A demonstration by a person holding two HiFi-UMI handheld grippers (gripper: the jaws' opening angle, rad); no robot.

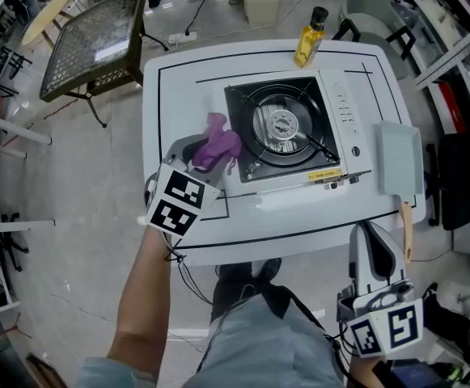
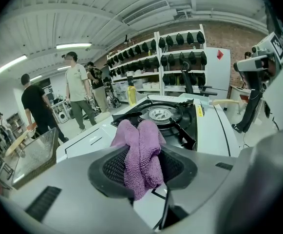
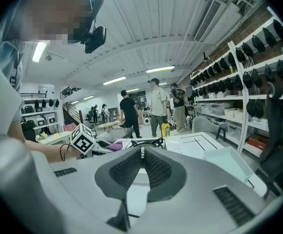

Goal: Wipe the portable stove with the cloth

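Left tongs [image 2: 142, 165] clamp the purple cloth [image 2: 140, 150]; right tongs [image 3: 142, 156] shut (empty). Ahead, pan supports [image 2: 184, 130] on the portable stove [image 2: 214, 130] could snag it.

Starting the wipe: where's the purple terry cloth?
Head view, centre-left: purple terry cloth clamped in left gripper, at left edge of the white portable stove.

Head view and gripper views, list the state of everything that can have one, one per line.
left gripper: shut on the cloth.
cloth: bunched up, at the left edge of the portable stove.
right gripper: shut, empty.
portable stove: no flame visible, nothing on the burner.
yellow bottle: upright, capped.
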